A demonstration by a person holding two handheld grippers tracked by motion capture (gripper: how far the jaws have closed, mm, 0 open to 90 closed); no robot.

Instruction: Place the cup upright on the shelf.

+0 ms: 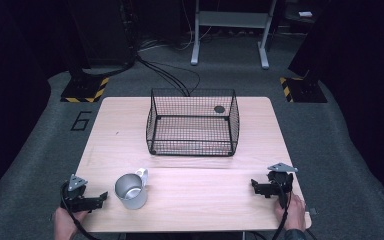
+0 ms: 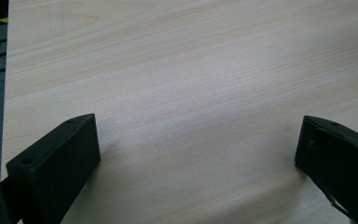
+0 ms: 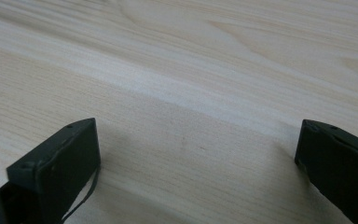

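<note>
Both grippers are parked at the near edge of the table (image 1: 190, 200), jaws spread wide and holding nothing. Left gripper (image 1: 101, 198) sits at the near-left corner with the person's hand behind it, jaws aimed right toward the cup (image 1: 130, 189). Its own view has the two black jaws far apart at the bottom corners with bare wood grain between them, so it's fully released and not touching the cup. Right gripper (image 1: 254, 185) is at the near-right corner, well apart from everything, jaws pointing left across the table. Same story in its view: jaws wide, plain tabletop in the gap, empty.

My guess is they're resting low like that as a ready pose, one per side, so either hand can go in.

Cup is a small metal one with a white handle, standing upright near the front-left, just beside the left gripper. The handle points up-right, away from that gripper, so the body is the side on offer for a grab.

Farther back, mid-table, there's a black wire basket (image 1: 192, 150), open on top, and it looks empty. Seems like the obvious drop spot for the cup, though that's me judging. Left one is clearly the closer tool for the pick.
</note>
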